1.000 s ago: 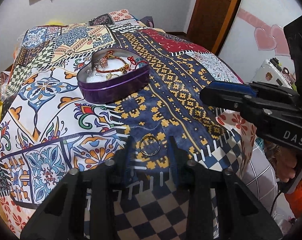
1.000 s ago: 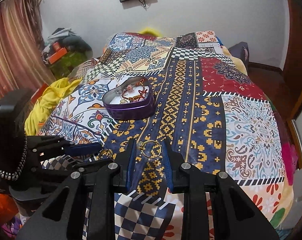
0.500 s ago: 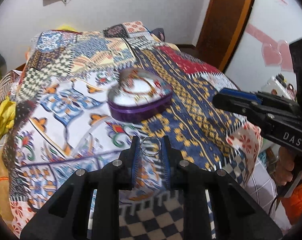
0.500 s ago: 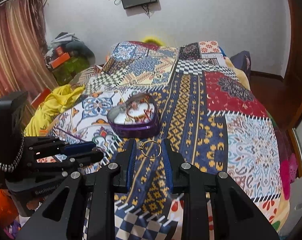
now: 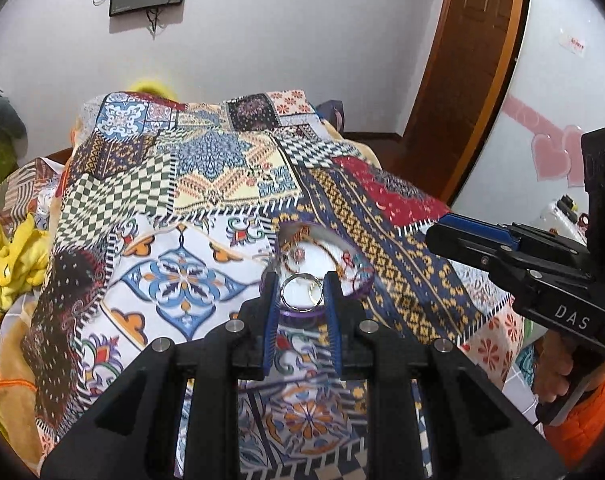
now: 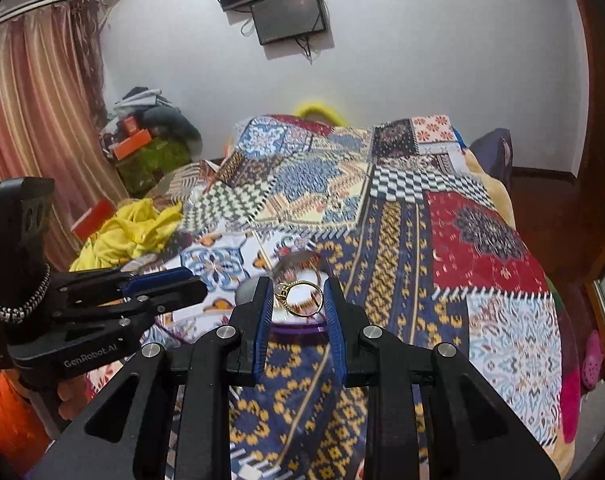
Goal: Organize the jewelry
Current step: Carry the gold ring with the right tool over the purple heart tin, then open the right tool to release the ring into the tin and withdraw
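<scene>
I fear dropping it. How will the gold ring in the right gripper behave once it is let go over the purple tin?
The gold ring is thin, round metal, so it probably rolls or bounces. It is pinched only at its rim by the right gripper, so it may slip. The purple tin has walls that should catch it.

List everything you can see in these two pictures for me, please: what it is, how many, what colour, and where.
Silver ring: one, silver, clamped in the left gripper, in front of the tin.
Gold ring: one, gold with a small setting, clamped in the right gripper.
Heart-shaped tin: one, purple, on the bed, blurred jewelry inside.
Bedspread: one, multicoloured patchwork, covering the bed.
Yellow cloth: one heap, yellow, at the bed's left edge.
Screens: two, black, on the white wall.
Curtain: one, pink-striped, far left.
Door: one, brown wood, right.
Left gripper: black, blue pads, shut on the silver ring.
Right gripper: black, blue pads, shut on the gold ring.
</scene>
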The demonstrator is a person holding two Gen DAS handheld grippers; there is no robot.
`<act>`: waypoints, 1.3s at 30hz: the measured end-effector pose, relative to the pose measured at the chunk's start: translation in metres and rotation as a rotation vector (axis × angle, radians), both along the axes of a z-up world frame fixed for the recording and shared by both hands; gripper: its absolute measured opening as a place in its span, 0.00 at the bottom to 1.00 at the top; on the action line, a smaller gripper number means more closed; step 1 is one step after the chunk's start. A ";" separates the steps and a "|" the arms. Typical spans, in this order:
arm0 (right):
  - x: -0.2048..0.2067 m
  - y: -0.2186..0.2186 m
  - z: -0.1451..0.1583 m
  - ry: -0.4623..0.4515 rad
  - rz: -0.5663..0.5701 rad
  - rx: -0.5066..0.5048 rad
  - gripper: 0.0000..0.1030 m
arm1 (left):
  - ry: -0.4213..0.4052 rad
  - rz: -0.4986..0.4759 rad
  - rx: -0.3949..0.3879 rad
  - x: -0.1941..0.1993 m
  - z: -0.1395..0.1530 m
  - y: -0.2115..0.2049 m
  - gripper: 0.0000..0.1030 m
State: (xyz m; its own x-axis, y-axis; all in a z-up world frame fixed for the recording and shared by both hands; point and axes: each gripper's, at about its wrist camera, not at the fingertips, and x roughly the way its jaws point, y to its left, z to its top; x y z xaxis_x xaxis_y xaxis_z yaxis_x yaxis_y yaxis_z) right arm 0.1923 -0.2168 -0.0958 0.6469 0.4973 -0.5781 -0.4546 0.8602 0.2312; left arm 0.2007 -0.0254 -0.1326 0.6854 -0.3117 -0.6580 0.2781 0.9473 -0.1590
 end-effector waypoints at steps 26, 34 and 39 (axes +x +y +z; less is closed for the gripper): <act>0.052 0.024 -0.041 0.118 0.016 -0.024 0.23 | 0.101 -0.041 -0.018 0.043 -0.041 -0.014 0.20; 0.059 0.028 -0.043 0.147 0.026 -0.018 0.23 | 0.102 -0.029 -0.038 0.048 -0.042 -0.009 0.20; 0.057 0.030 -0.041 0.148 0.033 -0.031 0.23 | 0.103 -0.025 -0.044 0.046 -0.041 -0.006 0.20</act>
State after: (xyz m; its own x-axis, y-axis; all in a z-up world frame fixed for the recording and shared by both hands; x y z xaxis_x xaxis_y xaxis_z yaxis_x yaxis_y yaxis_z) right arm 0.2494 -0.1864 -0.1364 0.5373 0.4974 -0.6811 -0.4454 0.8531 0.2717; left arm 0.2467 -0.0316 -0.1733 0.6065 -0.3577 -0.7101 0.2811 0.9319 -0.2293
